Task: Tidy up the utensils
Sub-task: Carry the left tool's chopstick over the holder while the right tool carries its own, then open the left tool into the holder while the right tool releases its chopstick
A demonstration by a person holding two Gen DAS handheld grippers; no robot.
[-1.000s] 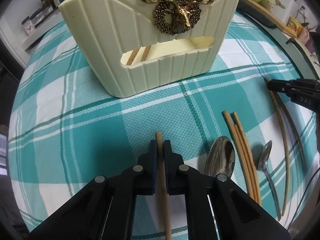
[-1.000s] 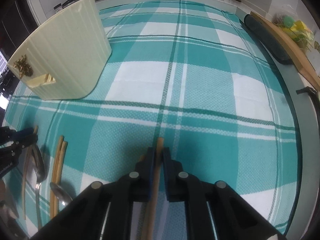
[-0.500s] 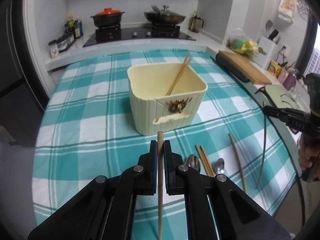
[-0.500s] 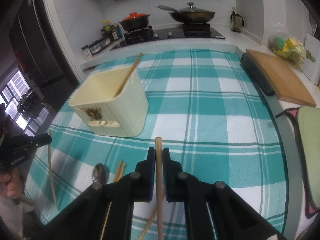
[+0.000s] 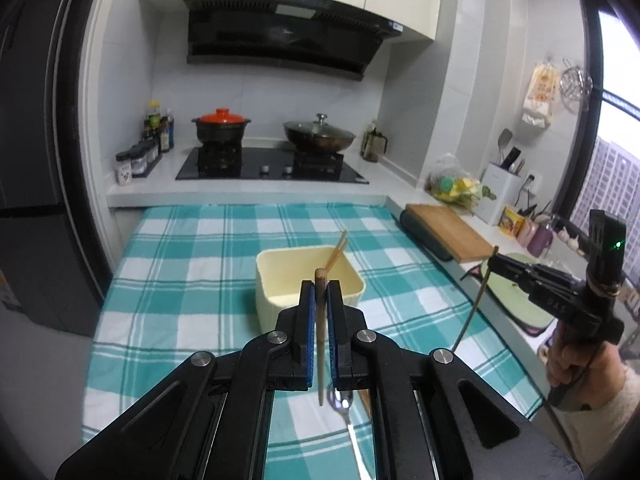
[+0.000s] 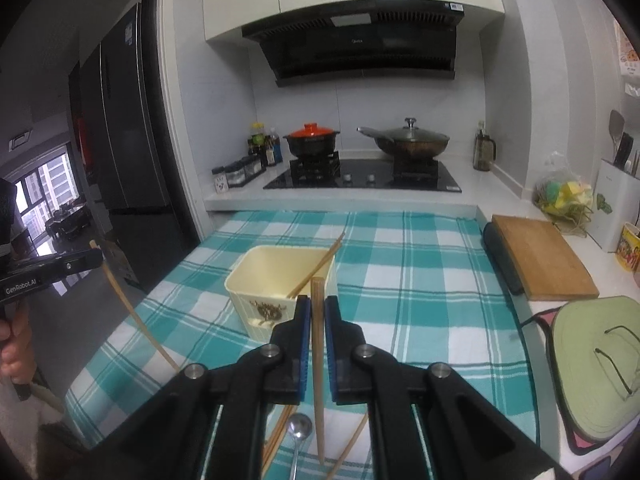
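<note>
Standing close, I see the left gripper (image 5: 319,300) has its blue-padded fingers (image 5: 306,328) pinched narrow on a slim, round wooden chopstick (image 5: 320,340), gripped near its thick upper end so most of its length hangs below. The right gripper (image 6: 317,320) does the same: its fingers (image 6: 304,340) are closed on a second pale wooden chopstick (image 6: 318,368), again taken near the blunt top, the thin tip dangling over the counter.

These sticks look light and stiff, and smooth enough to swivel or slide between the pads, I'd guess. Holding so near one end lets the long tail swing; a firm, steady pinch seems the safest way to carry them.

Below the right gripper, on the teal-and-white checked cloth (image 6: 420,280) covering the counter, lie a small steel spoon (image 6: 298,436) and a few more loose chopsticks (image 6: 276,440), not yet put away.

Further off, in the middle of the cloth, stands the cream ribbed plastic utensil holder (image 6: 248,300), open-topped, with a brass stag emblem (image 6: 268,312) on its front. A pair of chopsticks (image 6: 320,266) already leans inside it, poking over the rim. Both held sticks hang well short of it, in the air on the near side.
</note>
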